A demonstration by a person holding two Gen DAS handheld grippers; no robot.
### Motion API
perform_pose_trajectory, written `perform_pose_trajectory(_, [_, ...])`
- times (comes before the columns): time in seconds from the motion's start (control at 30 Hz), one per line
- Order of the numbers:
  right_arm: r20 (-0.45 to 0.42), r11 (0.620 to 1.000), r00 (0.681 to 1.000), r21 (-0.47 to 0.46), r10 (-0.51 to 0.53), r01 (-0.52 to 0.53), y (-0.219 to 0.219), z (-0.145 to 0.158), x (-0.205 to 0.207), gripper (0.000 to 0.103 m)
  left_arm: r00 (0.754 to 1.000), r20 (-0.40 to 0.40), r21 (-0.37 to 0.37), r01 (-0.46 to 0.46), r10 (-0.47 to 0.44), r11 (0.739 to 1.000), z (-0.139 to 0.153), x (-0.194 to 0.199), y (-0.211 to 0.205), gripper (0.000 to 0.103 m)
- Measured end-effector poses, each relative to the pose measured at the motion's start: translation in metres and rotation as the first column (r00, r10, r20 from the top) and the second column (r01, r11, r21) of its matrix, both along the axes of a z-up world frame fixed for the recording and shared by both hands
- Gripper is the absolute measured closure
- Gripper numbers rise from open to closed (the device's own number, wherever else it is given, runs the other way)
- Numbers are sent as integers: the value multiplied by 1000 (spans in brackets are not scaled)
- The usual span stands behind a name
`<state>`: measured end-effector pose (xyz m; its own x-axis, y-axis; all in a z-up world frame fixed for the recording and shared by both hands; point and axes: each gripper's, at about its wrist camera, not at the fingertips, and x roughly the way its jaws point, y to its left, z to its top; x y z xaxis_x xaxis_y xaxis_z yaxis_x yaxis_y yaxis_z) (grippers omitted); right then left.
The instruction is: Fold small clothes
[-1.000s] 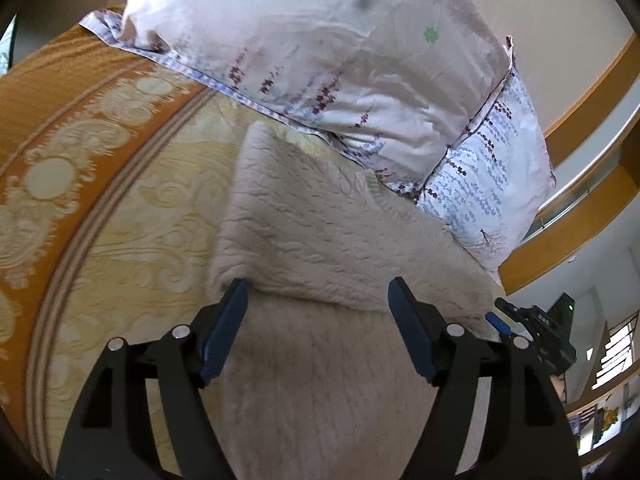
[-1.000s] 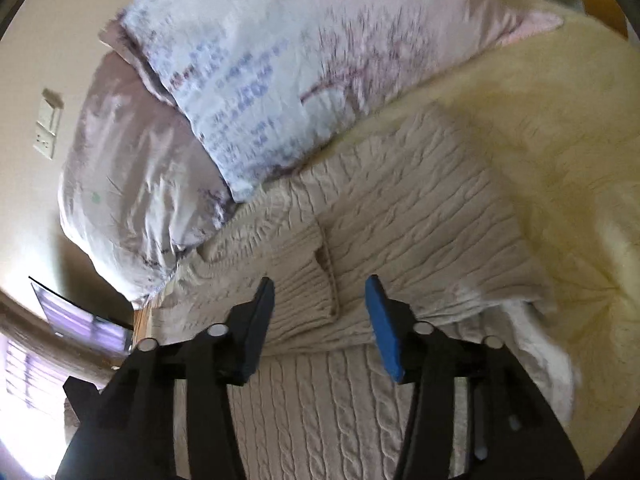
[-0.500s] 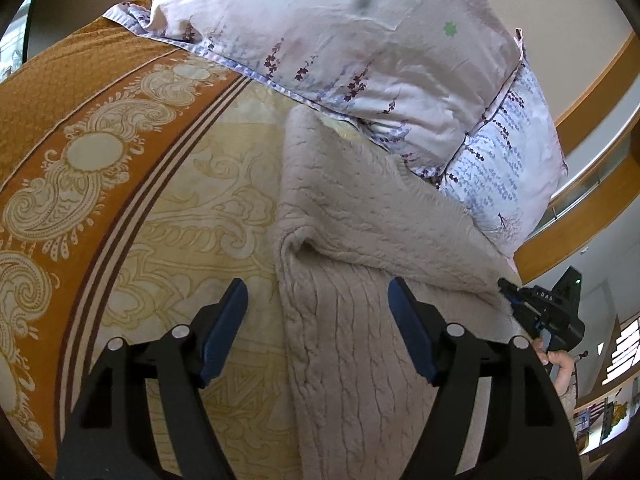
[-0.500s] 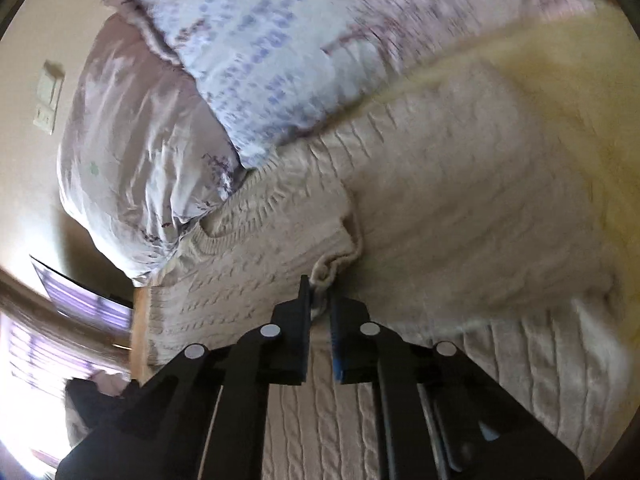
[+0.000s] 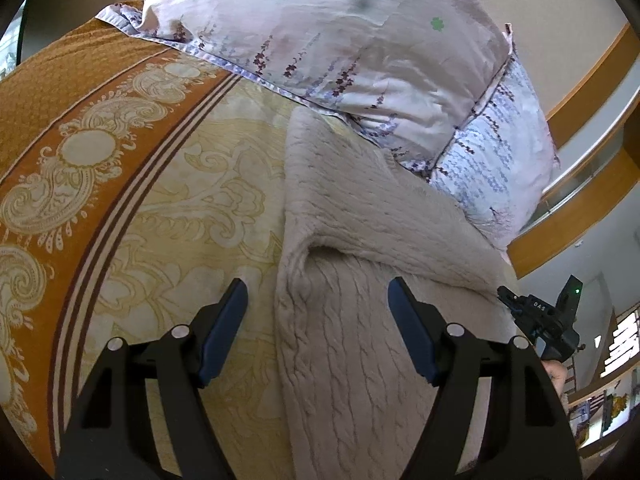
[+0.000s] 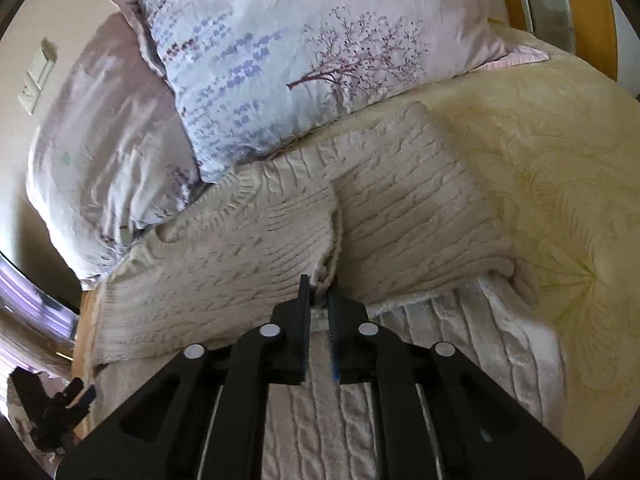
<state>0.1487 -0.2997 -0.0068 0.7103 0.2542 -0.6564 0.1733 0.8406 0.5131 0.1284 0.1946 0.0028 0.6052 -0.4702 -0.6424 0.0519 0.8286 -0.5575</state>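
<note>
Two tools work over one cream cable-knit sweater (image 5: pixel 360 320) spread on the bed's yellow and orange bedspread (image 5: pixel 168 208); the left tool (image 5: pixel 318 330) hangs with its jaws spread wide and nothing pressed between them, the sweater's left edge and a fold running up between its fingers toward the pale floral pillows (image 5: pixel 340 40) beyond. The right tool (image 6: pixel 319 300) has its jaws nearly together and just easing apart, the cuff of the folded-in sleeve (image 6: pixel 326 272) pinched at its tips; the sweater's folded body lies ahead of it and to its right, just below the pillows.
</note>
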Motion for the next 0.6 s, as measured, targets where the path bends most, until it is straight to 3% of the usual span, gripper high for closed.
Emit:
perform_pose_trajectory(0.1, [28, 998, 999, 60, 16, -18, -12, 7, -22, 62, 1000, 8, -16, 22, -22, 1000, 1, -10, -2, 31])
perform_pose_trajectory(0.13, [35, 997, 999, 72, 25, -27, -18, 8, -31, 58, 1000, 8, -23, 28, -28, 999, 1, -13, -2, 31])
perform_pose_trajectory(0.3, [20, 992, 998, 115, 57, -59, -55, 4, -70, 58, 997, -15, -90, 74, -76, 993, -6, -30, -5, 33])
perform_pose_trajectory(0.4, [-6, 990, 998, 129, 55, -54, -79, -3, -95, 58, 996, -15, -102, 90, -92, 991, -7, -41, -6, 39])
perform_pose_trajectory(0.47, [-24, 986, 998, 156, 64, -60, -88, -10, -109, 58, 993, -23, -130, 110, -114, 985, -9, -49, -8, 50])
perform_pose_trajectory(0.6, [-48, 979, 993, 178, 108, -98, -91, -19, -126, 59, 991, -19, -176, 128, -133, 976, -13, -67, -9, 58])
